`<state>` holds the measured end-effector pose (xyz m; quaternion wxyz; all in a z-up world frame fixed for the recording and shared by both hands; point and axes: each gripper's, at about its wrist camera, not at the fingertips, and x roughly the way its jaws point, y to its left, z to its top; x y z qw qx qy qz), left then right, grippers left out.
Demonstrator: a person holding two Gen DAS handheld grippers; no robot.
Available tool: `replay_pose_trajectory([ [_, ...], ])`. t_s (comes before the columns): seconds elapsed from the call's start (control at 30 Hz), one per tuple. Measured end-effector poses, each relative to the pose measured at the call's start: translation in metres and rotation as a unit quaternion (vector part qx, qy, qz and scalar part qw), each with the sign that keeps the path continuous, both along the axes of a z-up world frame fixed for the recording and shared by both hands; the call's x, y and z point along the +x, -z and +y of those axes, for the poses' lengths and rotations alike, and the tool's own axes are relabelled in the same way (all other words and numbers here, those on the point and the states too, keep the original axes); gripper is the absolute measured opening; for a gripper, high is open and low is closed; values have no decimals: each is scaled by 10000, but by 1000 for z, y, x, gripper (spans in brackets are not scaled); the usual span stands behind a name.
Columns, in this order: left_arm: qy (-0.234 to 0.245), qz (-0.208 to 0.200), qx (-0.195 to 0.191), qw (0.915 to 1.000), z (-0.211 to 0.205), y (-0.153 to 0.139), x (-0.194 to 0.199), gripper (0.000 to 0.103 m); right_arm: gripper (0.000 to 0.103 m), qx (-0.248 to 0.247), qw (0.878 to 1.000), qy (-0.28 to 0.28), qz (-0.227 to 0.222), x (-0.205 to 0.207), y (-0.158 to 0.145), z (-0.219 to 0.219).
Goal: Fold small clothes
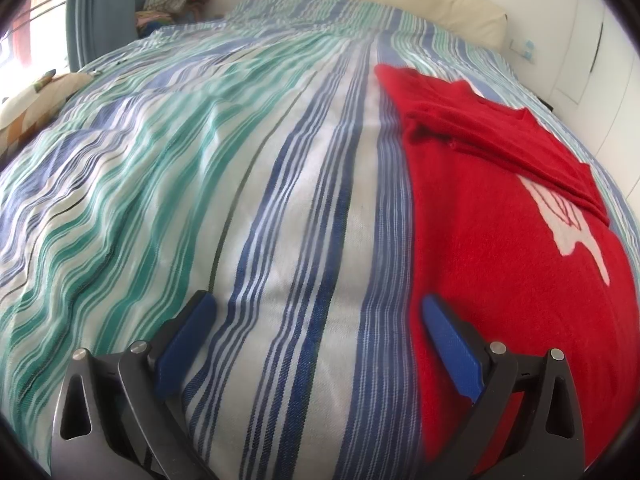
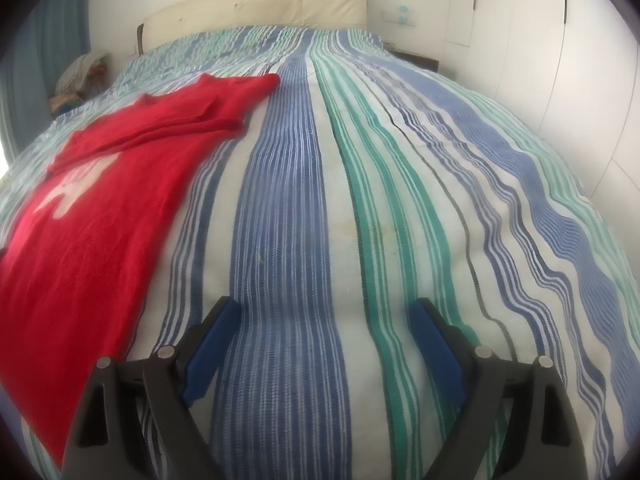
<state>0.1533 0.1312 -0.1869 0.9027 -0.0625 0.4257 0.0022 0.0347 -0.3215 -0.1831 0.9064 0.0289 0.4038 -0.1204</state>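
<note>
Red sweater (image 1: 500,240) edge beside left gripper (image 1: 320,312); both jaws wide (empty), right gripper (image 2: 324,316) over open bedspread (image 2: 280,200).

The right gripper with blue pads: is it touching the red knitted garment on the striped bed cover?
Apart. In the right wrist view the right gripper stands open over bare striped bed cover; the red knitted garment lies left of it, stripes between.

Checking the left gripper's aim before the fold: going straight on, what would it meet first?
Probably the striped bedspread, bare between its open fingers; the red garment lies just right of that line.
</note>
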Motion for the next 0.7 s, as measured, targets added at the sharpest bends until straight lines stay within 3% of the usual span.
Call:
replay_pose_trajectory([
  [0.53, 1, 27, 10, 10000, 0, 0, 1, 102, 87, -12, 10000, 4, 4, 0, 0, -2],
  [0.6, -2, 160, -2, 9999, 1, 0, 4, 102, 87, -14, 10000, 4, 6, 0, 0, -1],
  [0.7, 59, 715, -253, 9971, 10, -13, 8, 100, 88, 52, 10000, -15, 24, 1, 0, -4],
])
